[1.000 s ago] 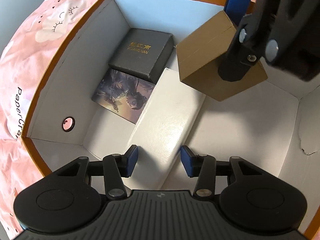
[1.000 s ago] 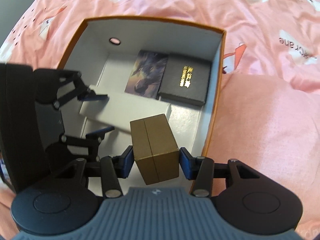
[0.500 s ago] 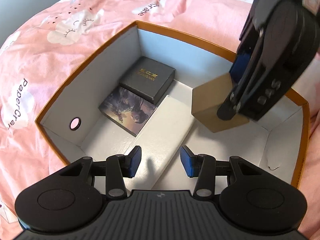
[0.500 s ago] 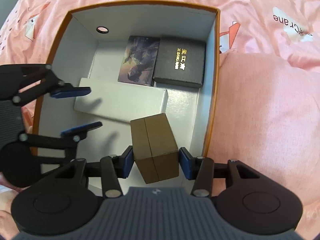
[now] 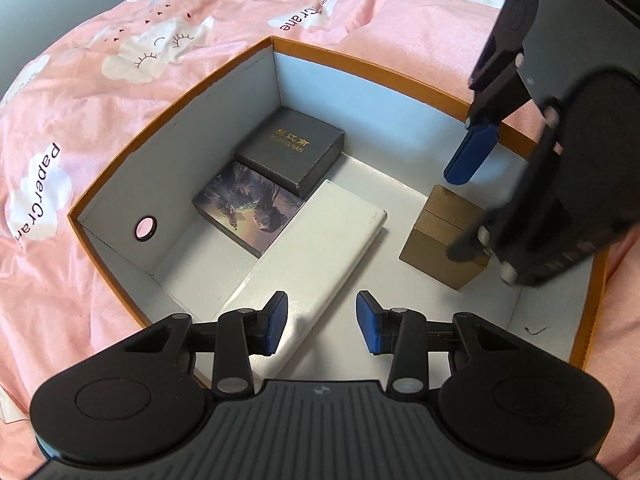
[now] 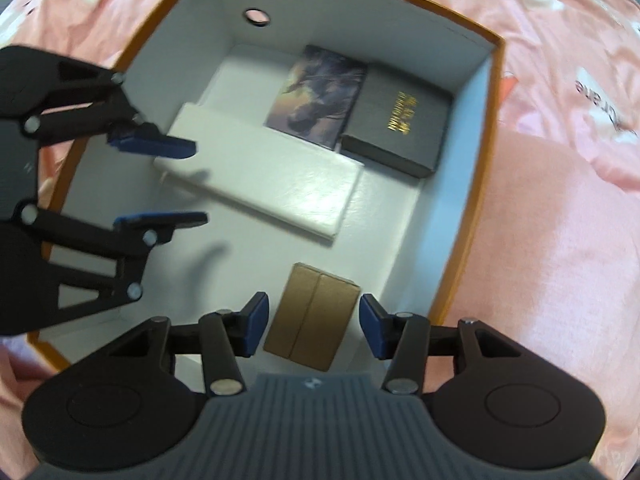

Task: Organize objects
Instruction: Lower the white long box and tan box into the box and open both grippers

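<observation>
An orange-rimmed white storage box lies on the bed. Inside are a black box with gold letters, a picture-printed box, a long white box and a brown cardboard box. The brown box stands on the storage box floor between the pads of my right gripper, whose jaws are opening with a gap on each side. My left gripper hovers above the near end of the white box, jaws closing on nothing. In the right wrist view the left gripper is at the left.
A pink bedspread with cloud prints surrounds the storage box. A round finger hole pierces its left wall. Bare floor shows in the near right corner. The right gripper's body looms over the right side.
The right gripper lowered the brown box onto the storage box floor and its pads came off it. The left gripper rose and pulled back, its jaws narrowing.
</observation>
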A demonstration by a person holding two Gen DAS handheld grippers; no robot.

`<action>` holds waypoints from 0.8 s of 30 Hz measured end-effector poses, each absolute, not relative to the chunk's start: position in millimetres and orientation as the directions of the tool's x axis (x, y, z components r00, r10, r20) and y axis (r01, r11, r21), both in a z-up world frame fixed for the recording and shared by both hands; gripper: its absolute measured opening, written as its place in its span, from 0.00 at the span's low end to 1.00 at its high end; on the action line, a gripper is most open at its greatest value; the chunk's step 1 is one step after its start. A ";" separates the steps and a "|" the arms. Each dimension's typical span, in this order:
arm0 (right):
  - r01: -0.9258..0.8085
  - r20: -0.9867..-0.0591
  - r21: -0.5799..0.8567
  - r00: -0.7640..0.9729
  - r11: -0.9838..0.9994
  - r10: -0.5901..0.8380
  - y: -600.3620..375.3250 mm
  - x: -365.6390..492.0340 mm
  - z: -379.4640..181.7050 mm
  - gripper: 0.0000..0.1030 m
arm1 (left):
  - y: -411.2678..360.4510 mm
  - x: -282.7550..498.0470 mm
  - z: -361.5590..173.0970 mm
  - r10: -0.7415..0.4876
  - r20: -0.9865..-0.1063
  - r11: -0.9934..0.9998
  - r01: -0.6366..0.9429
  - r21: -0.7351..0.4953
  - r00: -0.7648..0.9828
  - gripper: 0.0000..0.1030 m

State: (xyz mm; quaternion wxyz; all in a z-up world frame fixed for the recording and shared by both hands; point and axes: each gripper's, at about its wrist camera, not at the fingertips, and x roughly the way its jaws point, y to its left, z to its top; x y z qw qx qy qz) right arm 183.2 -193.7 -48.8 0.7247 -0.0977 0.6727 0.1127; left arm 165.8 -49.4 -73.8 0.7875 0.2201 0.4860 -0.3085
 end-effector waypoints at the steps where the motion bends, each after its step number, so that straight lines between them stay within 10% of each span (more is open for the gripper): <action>1: -0.364 -0.997 -0.002 0.077 0.931 0.027 -187.4 177.7 -47.4 0.56 | -49.6 164.6 -75.0 -0.274 -0.901 0.712 0.701 0.045 0.336 0.46; 4: -0.564 -0.989 -0.085 0.147 0.822 -0.002 -170.3 159.8 -44.9 0.74 | -48.7 160.8 -74.6 -0.281 -0.899 0.703 0.710 0.047 0.337 0.46; 9: -0.778 -0.988 -0.093 0.150 0.622 0.040 -156.8 147.8 -50.2 0.75 | -49.8 162.2 -74.5 -0.275 -0.900 0.704 0.708 0.052 0.339 0.46; 24: -0.851 -0.980 -0.194 0.148 0.489 -0.131 -156.2 153.4 -77.5 0.54 | -44.2 159.5 -72.4 -0.295 -0.887 0.709 0.704 0.048 0.357 0.46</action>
